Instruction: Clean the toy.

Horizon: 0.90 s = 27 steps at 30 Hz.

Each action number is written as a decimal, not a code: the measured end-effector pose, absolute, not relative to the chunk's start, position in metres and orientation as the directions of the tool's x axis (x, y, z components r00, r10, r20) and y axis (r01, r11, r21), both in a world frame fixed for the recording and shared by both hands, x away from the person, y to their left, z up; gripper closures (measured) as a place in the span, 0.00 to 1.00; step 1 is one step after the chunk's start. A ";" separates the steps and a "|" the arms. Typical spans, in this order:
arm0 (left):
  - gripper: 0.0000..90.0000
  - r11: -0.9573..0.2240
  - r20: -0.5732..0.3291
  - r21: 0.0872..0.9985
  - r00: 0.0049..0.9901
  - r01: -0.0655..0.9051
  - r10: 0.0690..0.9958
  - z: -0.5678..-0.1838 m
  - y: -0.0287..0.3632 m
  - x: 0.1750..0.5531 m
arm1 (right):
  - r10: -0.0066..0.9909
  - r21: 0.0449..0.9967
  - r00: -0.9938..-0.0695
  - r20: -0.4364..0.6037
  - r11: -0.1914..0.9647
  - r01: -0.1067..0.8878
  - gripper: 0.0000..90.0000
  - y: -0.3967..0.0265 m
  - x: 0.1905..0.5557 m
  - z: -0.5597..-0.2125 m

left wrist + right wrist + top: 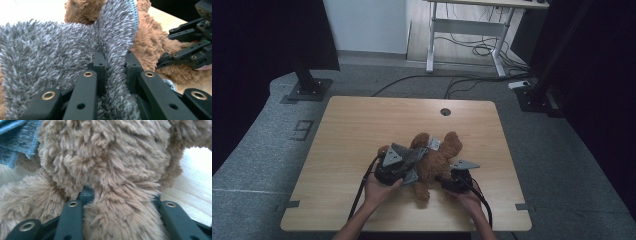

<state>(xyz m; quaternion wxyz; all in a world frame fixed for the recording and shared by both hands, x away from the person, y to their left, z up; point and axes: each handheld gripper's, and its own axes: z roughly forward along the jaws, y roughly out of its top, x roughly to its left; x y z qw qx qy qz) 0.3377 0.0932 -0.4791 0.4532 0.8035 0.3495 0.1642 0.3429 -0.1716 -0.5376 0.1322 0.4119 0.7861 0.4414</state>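
A brown teddy bear [439, 159] lies on the wooden table [357, 125], near its front middle. A grey fleece cloth [416, 154] is draped over the bear's left side. My left gripper [409, 169] is shut on a fold of this grey cloth [50, 55], whose edge is pinched between the jaws of the left gripper [116, 62]. My right gripper [447, 181] comes in from the bear's right and also shows in the left gripper view [190, 50]. In its own view the right gripper [120, 195] is sunk into the bear's fur [107, 157], shut on a thick plush part.
A white tag [434, 144] sticks out of the bear. A round cable hole [445, 111] sits near the table's far edge. Beyond the table are a white desk frame [430, 45], floor cables [472, 80] and two black stand bases [307, 90].
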 end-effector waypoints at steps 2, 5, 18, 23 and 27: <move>0.84 -0.354 -0.036 0.843 0.699 0.406 0.715 -0.479 0.090 0.340 | 0.769 0.806 -0.622 0.148 0.270 0.526 0.67 -0.172 0.343 -0.537; 0.84 -0.353 -0.029 0.844 0.692 0.404 0.722 -0.479 0.088 0.346 | 0.775 0.813 -0.617 0.137 0.267 0.517 0.68 -0.172 0.343 -0.536; 0.83 -0.318 -0.076 0.845 0.684 0.430 0.725 -0.463 0.086 0.349 | 0.812 0.821 -0.576 0.088 0.268 0.504 0.69 -0.168 0.342 -0.537; 0.83 -0.316 -0.047 0.876 0.715 0.366 0.698 -0.439 0.071 0.339 | 0.815 0.819 -0.573 0.090 0.266 0.508 0.69 -0.168 0.342 -0.538; 0.83 -0.361 -0.017 0.869 0.750 0.339 0.661 -0.434 0.039 0.338 | 0.815 0.821 -0.573 0.084 0.269 0.503 0.69 -0.168 0.342 -0.538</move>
